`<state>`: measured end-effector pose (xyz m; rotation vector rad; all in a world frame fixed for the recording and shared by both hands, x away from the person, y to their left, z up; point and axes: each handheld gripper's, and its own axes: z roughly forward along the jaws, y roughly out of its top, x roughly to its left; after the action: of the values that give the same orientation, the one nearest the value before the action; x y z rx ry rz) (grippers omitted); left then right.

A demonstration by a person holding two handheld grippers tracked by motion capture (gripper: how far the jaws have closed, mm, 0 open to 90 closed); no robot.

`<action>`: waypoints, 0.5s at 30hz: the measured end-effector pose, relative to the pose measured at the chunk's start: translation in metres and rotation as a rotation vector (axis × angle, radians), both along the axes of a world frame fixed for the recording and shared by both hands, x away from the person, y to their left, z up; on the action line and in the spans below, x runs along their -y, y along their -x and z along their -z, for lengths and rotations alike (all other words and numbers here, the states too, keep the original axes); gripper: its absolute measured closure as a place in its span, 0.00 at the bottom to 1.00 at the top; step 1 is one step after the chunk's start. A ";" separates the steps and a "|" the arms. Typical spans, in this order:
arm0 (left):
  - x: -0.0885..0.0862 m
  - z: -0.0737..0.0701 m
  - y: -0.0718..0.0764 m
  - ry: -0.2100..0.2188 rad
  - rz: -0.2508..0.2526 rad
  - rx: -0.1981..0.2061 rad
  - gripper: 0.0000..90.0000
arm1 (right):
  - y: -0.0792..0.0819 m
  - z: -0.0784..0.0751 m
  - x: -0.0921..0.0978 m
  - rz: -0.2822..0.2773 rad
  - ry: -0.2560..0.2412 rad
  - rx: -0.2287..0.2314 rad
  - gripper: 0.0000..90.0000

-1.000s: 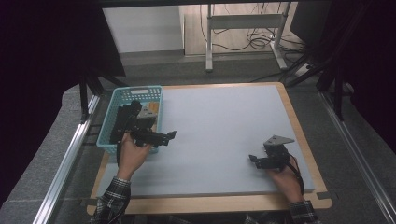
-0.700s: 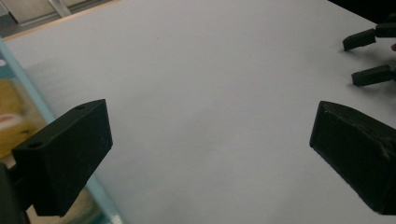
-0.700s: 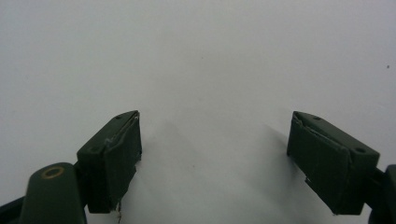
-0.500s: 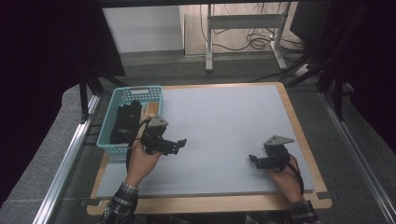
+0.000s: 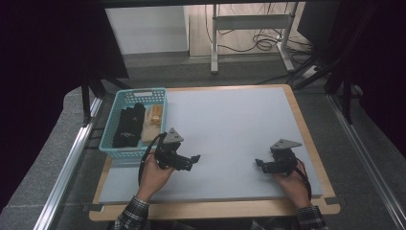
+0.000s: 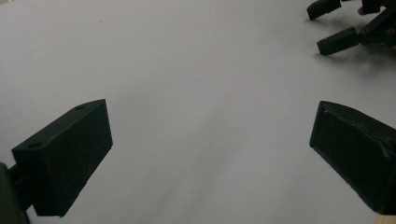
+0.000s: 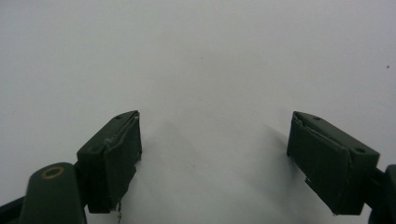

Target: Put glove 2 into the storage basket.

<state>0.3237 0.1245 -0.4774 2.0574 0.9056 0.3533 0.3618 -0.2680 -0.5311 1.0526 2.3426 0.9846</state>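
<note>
The left gripper (image 5: 194, 158) is being held low over the grey mat (image 5: 234, 120), just off the near right corner of the blue basket (image 5: 111, 141). Its jaws are being kept wide apart, and nothing is being held between them — in the left gripper view, just bare mat is being seen in the gap (image 6: 210, 154). The jaws are being pointed toward the right gripper (image 5: 259, 163), which is being seen far off at the top right of the left gripper view (image 6: 348, 25).

The right gripper is being held low over the mat too, well apart from the left one. Its jaws are being kept spread, and nothing is being pinched — in the right gripper view, plain mat is lying between them (image 7: 212, 158). They are being pointed toward the left gripper.

The basket is sitting behind the left gripper and a little to its left, near it but not being touched by it. Inside the basket, a black thing (image 5: 128, 127) is lying, and a tan thing (image 5: 154, 115) is lying just beside it, on the side nearer the middle of the mat. What these two things are cannot be told.

The mat is being carried by a wooden table (image 5: 215, 211), whose edge is being seen just under the person's sleeves.
</note>
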 end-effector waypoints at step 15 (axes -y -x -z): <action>0.006 0.047 0.006 -0.036 0.038 -0.044 0.00 | 0.000 0.000 0.000 0.000 0.000 0.000 0.19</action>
<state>0.3173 0.1185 -0.5246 2.1200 0.8903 0.3073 0.3618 -0.2679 -0.5311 1.0521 2.3423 0.9844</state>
